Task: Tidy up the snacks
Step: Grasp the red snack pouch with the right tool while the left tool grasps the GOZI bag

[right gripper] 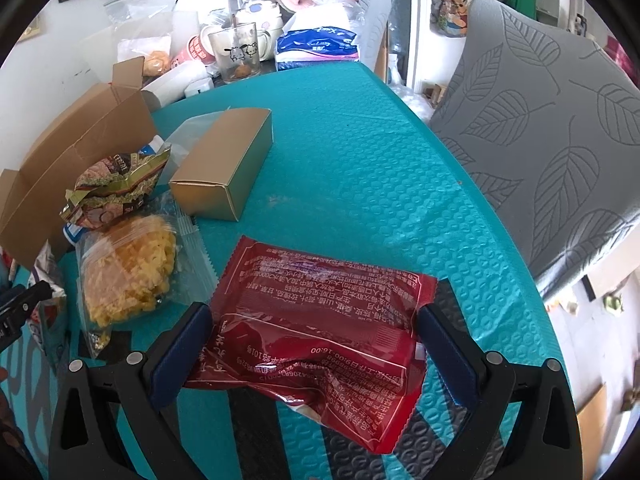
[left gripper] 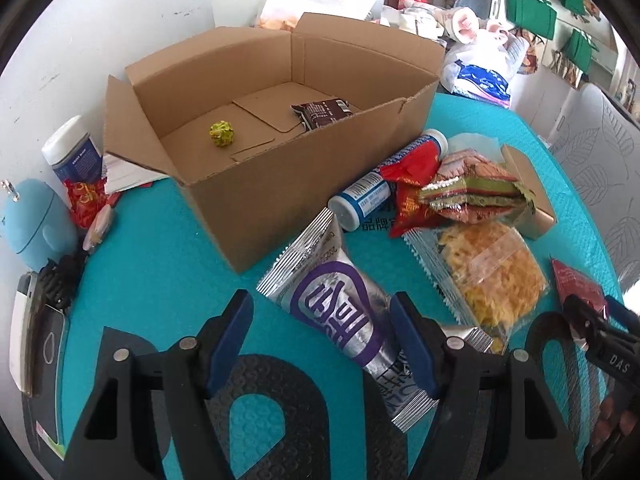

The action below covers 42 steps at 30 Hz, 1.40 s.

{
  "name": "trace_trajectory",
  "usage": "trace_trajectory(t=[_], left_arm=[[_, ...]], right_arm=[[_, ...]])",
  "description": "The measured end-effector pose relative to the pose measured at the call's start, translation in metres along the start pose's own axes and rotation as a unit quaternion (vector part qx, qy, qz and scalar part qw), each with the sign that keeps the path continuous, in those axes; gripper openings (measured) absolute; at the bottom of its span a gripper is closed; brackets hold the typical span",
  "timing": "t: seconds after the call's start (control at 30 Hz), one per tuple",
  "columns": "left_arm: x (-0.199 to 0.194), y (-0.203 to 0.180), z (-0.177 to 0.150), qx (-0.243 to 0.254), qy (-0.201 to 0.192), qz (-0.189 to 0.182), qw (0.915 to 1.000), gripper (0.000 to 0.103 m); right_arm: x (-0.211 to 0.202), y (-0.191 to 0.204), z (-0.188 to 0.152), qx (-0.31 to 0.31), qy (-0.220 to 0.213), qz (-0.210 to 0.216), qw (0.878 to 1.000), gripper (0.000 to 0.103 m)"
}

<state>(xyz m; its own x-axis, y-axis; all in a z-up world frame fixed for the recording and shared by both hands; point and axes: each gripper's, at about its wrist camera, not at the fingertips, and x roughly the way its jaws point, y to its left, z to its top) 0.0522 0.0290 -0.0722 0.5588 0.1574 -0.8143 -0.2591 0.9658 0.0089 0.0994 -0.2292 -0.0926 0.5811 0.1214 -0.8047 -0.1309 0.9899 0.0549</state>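
Snack pkts both sides. My right gripper [right gripper: 314, 350] has its pads against both edges of the red packet [right gripper: 316, 332] on the teal mat [right gripper: 400, 184]; looks clamped, film buckling. Soft, light, slippery foil, so I'd hold mid-body, not the crimped ends. My left gripper [left gripper: 322, 344] is spread wide around the silver-purple packet [left gripper: 340, 312], no contact yet. Same handling there: thin, crushable. Cardboard box [left gripper: 256, 184] sits just beyond w/ two items inside.

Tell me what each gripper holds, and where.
Right gripper pinches the red snack packet across its middle; left gripper straddles the silver-purple packet, grip uncertain.
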Motion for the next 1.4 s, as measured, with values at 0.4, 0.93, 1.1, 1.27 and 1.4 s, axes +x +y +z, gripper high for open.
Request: trace_trajectory(t=[0.4, 0.93, 1.1, 1.27, 1.4], left_arm=[[0.011, -0.002, -0.016, 0.01, 0.026, -0.068, 0.9973, 0.068], [-0.02, -0.019, -0.049, 0.087, 0.027, -0.122, 0.9883, 0.044], [-0.019, -0.021, -0.05, 0.088, 0.026, -0.128, 0.9875, 0.044], [-0.014, -0.02, -0.051, 0.087, 0.026, -0.132, 0.9871, 0.044], [-0.013, -0.022, -0.053, 0.09, 0.021, -0.131, 0.9871, 0.044]], right_arm=[[-0.007, -0.002, -0.008, -0.013, -0.002, 0.025, 1.0, 0.103], [-0.045, 0.014, -0.046, -0.065, 0.009, 0.051, 0.997, 0.103], [-0.045, 0.007, -0.049, -0.027, 0.012, 0.051, 0.998, 0.103], [-0.035, 0.005, -0.048, 0.001, 0.024, 0.04, 0.999, 0.103], [-0.029, 0.022, -0.053, -0.03, 0.026, -0.007, 0.999, 0.103]])
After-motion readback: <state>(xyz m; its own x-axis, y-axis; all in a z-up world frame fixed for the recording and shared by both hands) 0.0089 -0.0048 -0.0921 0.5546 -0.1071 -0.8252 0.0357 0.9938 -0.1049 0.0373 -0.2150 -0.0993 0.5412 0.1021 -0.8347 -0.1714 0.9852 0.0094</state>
